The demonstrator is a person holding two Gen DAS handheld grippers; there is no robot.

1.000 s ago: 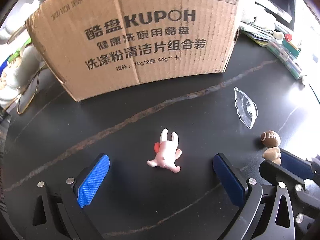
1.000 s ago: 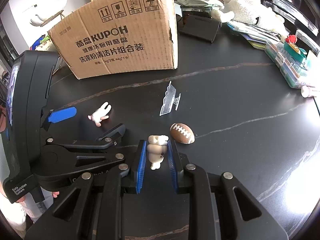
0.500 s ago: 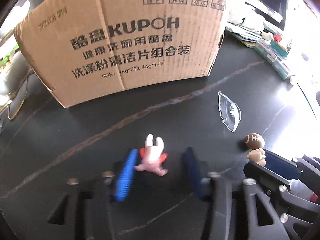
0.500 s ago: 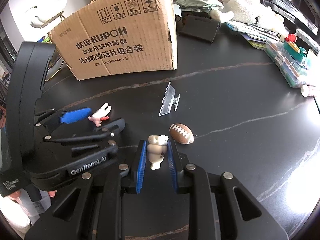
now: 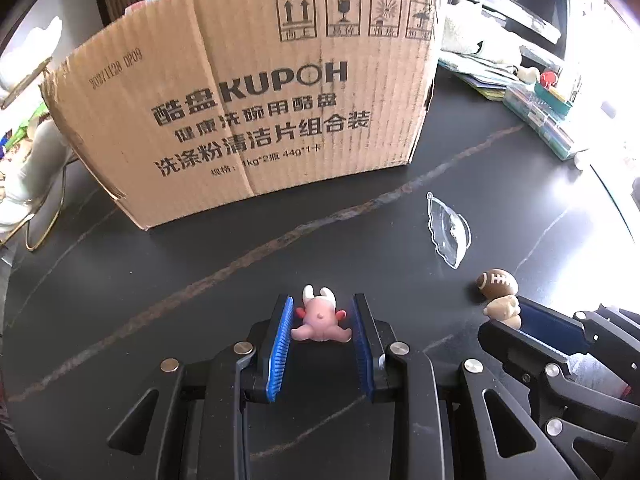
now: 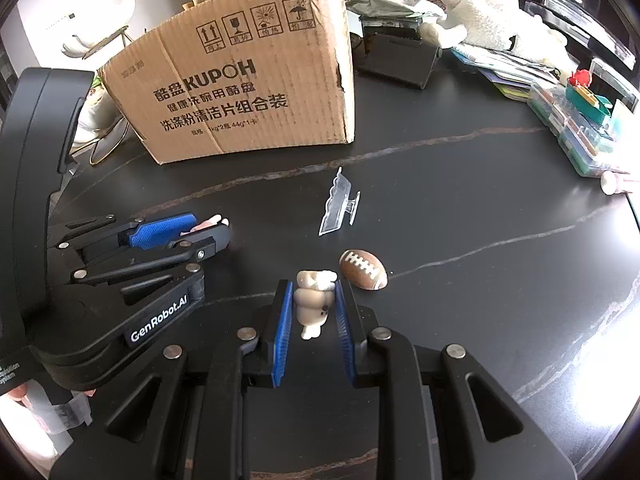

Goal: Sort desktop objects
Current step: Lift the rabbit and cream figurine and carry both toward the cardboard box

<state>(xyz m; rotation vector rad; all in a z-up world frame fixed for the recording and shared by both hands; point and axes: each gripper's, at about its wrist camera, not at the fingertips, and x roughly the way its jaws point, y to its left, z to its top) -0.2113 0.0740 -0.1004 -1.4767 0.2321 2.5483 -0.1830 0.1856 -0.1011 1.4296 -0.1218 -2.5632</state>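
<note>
My left gripper (image 5: 322, 312) is shut on a small pink rabbit figure (image 5: 320, 316) on the black tabletop; in the right wrist view it (image 6: 208, 228) shows at the left with the rabbit's ears poking out. My right gripper (image 6: 311, 292) is shut on a beige figurine (image 6: 312, 300), which also shows in the left wrist view (image 5: 505, 309). A small brown toy football (image 6: 363, 269) lies just right of the right gripper's tips. A clear plastic stand (image 6: 338, 204) lies beyond it.
A large KUPOH cardboard box (image 5: 248, 108) stands open-topped at the back. Stacked plastic cases and papers (image 6: 576, 128) line the right edge, a black holder (image 6: 396, 60) and a plush toy (image 6: 500, 32) sit behind. A white ornament on a gold wire stand (image 5: 24, 152) is at the left.
My left gripper moved forward around the pink rabbit and closed on it. The right gripper has stayed shut on the beige figurine without moving.
</note>
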